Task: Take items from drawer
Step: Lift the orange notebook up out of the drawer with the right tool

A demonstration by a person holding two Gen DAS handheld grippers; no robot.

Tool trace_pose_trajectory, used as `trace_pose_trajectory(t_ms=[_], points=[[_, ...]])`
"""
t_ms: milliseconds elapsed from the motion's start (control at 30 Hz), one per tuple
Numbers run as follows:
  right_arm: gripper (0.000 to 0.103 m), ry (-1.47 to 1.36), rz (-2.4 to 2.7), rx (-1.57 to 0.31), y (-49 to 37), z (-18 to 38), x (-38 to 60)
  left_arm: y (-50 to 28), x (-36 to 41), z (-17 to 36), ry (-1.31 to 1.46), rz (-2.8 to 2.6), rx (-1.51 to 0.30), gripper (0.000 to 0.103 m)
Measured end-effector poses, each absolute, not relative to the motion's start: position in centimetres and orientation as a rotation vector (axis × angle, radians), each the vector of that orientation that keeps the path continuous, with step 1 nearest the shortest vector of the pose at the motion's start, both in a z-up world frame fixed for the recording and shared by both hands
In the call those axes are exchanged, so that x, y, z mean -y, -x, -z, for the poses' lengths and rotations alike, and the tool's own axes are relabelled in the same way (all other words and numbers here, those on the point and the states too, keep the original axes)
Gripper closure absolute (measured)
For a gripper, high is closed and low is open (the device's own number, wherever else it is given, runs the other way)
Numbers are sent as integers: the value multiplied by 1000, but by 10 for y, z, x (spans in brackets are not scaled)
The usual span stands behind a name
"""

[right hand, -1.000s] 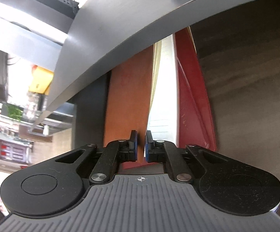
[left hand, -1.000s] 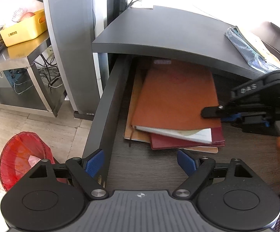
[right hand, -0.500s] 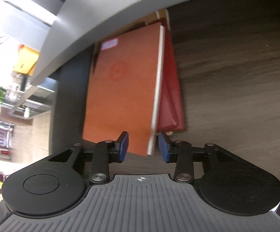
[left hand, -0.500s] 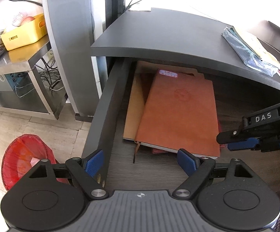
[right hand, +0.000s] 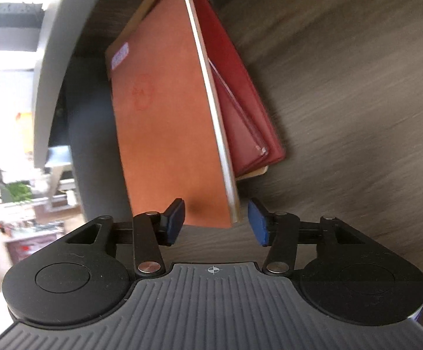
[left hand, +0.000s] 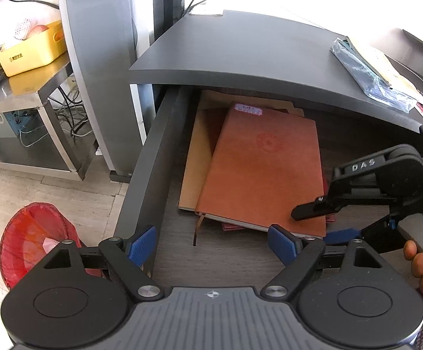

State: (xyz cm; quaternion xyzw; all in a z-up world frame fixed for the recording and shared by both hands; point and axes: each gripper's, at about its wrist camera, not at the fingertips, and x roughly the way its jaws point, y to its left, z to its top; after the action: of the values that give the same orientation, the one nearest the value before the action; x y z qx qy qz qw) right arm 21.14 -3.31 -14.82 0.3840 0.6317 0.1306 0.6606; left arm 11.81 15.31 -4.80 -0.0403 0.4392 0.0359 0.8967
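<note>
Released, right hand-held gripper (right hand: 215,221) gapes around orange notebook's (right hand: 167,116) corner.

We are reading "DAS" in pale letters on the upper arm of the right gripper (left hand: 325,224). We are seeing print on the yellow bin (left hand: 33,55) and a label on the brown notebook (left hand: 264,172), both too small to read.

Blown-out daylight along the top of both views, pretty harsh. Heavy fisheye bend at the edges. Deep shade under the desk (left hand: 258,55), over the drawer (left hand: 153,157) back. Right view smeared with motion blur, left sharp.
</note>
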Motion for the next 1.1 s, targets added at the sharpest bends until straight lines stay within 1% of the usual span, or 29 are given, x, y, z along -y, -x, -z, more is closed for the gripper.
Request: trace_pose_trajectory(t_ms=[200,367,433,467,667,767,933,1000,1100], points=[[48,-876,-324,-1378,-210,142,36,-118,-156,52,91,-74,-922,19],[53,-898,-390,-1314,-203,129,43,-118,-157,54,95,-65,-929,19],[58,-910,-437,-1273,-202,124,42,-118,-156,57,90,-63,-939,19],[63,-919,-441,-1259,-203,124,41,-118,-156,59,85,-63,-947,19],[63,-932,-435,-1221,-216,125,25,-120,-148,69,-19,-60,-993,20],[63,-929,-409,-1219,-223,127,14,-120,-148,70,-17,-49,-1000,21],[63,-887,-376,-1142,-233,122,2,-119,-149,71,-14,-43,-998,21],[69,-928,-409,-1102,-236,121,3,-119,-149,71,-13,-42,-997,21],[74,-974,-457,-1048,-239,119,4,-119,-149,70,-10,-38,-997,21]])
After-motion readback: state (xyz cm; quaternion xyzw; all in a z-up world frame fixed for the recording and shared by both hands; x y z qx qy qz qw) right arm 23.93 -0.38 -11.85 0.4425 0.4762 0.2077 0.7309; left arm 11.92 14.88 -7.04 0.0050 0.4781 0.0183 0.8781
